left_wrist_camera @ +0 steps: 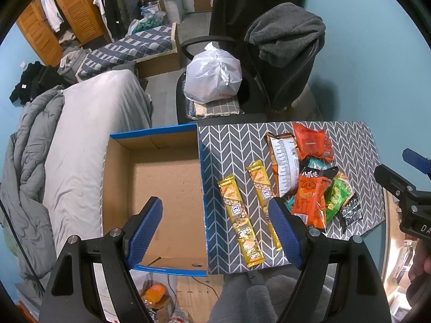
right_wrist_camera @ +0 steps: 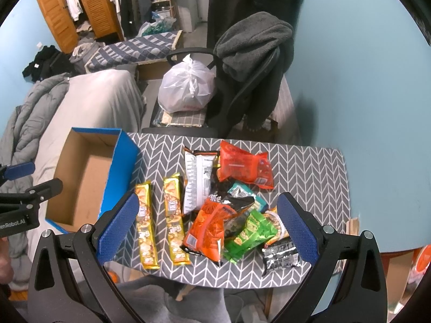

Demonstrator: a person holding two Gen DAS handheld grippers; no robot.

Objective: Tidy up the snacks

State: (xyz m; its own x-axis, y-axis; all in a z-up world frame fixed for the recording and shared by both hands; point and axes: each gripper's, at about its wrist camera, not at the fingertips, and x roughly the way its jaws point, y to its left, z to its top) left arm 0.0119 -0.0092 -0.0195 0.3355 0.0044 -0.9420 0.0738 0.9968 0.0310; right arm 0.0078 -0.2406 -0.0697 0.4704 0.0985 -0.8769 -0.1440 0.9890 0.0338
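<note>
Now both claws hang spread and empty. The left claw straddles the nearer yellow bar, whose long axis runs away from it, with the box just left. The right claw hovers over the packet pile.

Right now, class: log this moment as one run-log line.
left gripper: open | right gripper: open | box: empty | snacks: on table

blue box, grey chevron tablecloth

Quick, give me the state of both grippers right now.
Left gripper: open, jaws wide apart, holding nothing, above the edge of the cardboard box.
Right gripper: open, jaws wide apart, empty, over the snack pile.
</note>
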